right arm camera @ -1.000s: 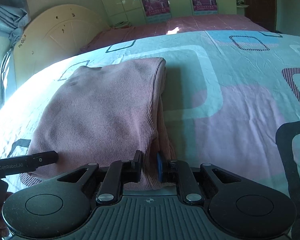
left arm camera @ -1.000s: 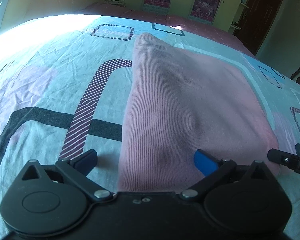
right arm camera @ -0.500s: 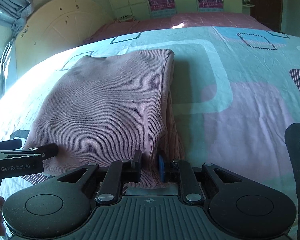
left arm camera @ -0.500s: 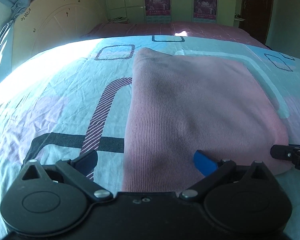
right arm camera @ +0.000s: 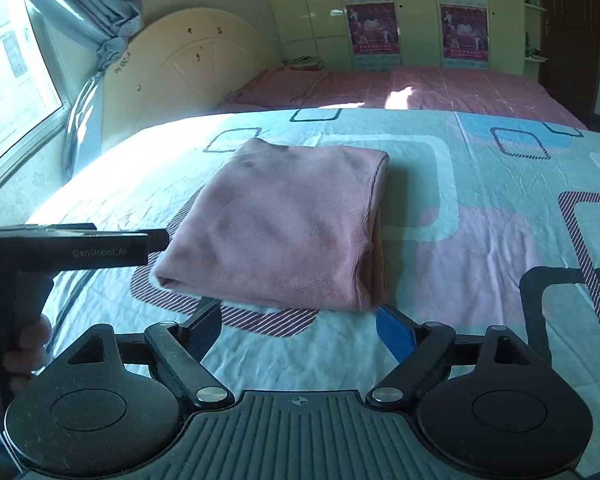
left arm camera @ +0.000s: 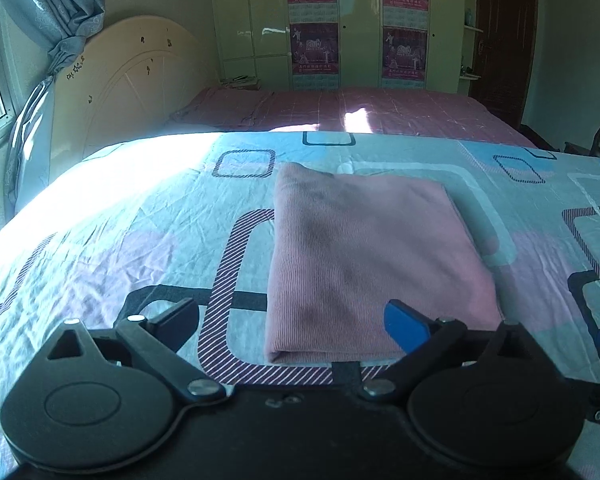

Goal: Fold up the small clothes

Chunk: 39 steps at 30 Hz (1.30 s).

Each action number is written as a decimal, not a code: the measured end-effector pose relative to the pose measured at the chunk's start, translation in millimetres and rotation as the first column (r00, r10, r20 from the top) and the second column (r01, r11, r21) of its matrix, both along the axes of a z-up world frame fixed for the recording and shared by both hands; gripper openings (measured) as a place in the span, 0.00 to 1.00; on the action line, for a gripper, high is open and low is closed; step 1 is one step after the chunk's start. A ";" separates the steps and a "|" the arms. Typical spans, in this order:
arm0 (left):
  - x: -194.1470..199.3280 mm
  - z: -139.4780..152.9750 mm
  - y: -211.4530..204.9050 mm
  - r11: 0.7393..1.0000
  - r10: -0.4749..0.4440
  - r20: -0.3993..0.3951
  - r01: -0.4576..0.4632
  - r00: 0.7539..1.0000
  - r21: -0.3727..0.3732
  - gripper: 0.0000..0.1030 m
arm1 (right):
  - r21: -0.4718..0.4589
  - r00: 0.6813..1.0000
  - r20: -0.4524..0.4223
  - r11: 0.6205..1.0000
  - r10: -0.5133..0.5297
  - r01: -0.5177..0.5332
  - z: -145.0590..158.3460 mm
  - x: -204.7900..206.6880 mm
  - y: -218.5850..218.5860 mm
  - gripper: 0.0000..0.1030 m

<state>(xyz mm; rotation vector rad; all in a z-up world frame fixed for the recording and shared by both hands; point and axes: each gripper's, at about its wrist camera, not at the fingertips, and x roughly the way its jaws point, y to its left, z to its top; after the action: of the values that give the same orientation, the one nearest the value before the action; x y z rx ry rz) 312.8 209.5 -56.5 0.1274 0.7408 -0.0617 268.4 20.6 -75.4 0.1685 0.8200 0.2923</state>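
1. The pink cloth (left arm camera: 376, 264) is a soft knit with tiny ribs. It is folded into a neat, thick, almost square pad.
2. It lies flat on the bed sheet (left arm camera: 140, 240), on top of a striped loop print. The sheet is thin and a bit wrinkled, pale blue with pink patches and dark rounded boxes.
3. The left gripper (left arm camera: 292, 322) has its two fingers spread wide, with nothing between them. One tip is black and the other is blue. It sits just in front of the cloth's near folded edge.
4. The right gripper (right arm camera: 298, 326) is spread wide too and holds nothing. It is close to the cloth's near edge.
5. A cream headboard (right arm camera: 188, 64) with a round top stands behind the bed.
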 end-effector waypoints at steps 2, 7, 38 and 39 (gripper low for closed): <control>-22.2 12.1 -2.2 1.000 -0.012 0.015 0.012 1.000 0.000 0.98 | -0.046 1.000 0.014 0.999 0.008 -0.007 11.0 -19.3 3.7 0.97; -83.1 34.6 -2.5 0.998 0.009 0.008 -0.009 1.000 -0.058 0.98 | -0.109 0.996 0.086 0.994 0.000 0.009 31.6 -76.9 5.7 1.00; -286.9 109.6 -0.6 0.991 0.099 0.154 -0.084 0.983 -0.100 1.00 | -0.009 0.905 0.361 0.970 -0.223 0.242 109.7 -281.1 -22.7 1.00; -287.7 109.5 -0.3 0.991 0.101 0.156 -0.086 0.983 -0.099 1.00 | -0.009 0.905 0.364 0.971 -0.221 0.241 109.7 -282.1 -23.0 1.00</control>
<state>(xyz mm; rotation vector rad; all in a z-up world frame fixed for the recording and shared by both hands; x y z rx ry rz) 25.1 209.1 53.0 0.0096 0.5805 0.0047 -13.7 -2.4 34.3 0.1543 0.4349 0.0712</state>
